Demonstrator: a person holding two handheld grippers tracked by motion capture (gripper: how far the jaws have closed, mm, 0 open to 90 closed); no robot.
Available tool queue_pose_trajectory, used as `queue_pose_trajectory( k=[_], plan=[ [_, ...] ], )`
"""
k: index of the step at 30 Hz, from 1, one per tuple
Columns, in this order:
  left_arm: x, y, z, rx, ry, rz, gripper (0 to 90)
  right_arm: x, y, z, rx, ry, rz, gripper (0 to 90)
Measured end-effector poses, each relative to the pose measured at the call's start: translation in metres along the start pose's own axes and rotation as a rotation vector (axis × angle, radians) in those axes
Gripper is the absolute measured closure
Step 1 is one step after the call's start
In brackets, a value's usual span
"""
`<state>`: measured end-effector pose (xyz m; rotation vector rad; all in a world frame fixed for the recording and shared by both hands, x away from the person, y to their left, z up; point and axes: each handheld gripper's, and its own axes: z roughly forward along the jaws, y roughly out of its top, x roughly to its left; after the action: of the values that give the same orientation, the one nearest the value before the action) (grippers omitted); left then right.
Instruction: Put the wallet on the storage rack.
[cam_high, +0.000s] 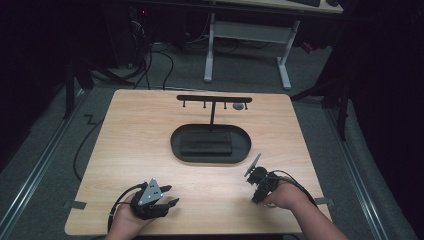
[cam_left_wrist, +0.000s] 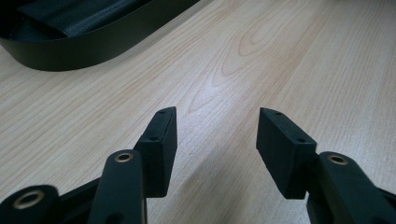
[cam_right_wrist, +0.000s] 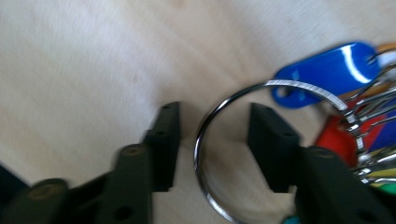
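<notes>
Tongs left: parted, nothing held | tongs right: parted astride key ring, pads clear of it

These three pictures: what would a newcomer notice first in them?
First the bright metal key ring with its blue tag and red tag, lying on the pale wooden table between the open jaws of the right gripper. Next the black oval tray at the table's middle, with a black T-shaped hook stand rising behind it. The left gripper waits open and empty near the front edge.
</notes>
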<state>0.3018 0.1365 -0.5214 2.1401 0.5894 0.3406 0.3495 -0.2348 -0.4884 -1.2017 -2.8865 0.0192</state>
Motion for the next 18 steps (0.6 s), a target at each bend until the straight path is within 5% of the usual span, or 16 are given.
queue_pose_trajectory(
  k=[6, 12, 18],
  plan=[
    [0.002, 0.000, 0.002, 0.004, -0.007, -0.005, 48.6, -0.006, -0.030, -0.012, 0.020, -0.035, -0.096, 51.8],
    [-0.002, 0.001, 0.004, 0.017, -0.007, 0.002, 48.6, 0.000, -0.042, 0.001, 0.044, -0.040, -0.199, 50.6],
    [-0.002, 0.000, 0.004, 0.024, -0.009, -0.002, 48.6, 0.003, -0.040, -0.001, 0.026, -0.021, -0.218, 76.7]
  ],
)
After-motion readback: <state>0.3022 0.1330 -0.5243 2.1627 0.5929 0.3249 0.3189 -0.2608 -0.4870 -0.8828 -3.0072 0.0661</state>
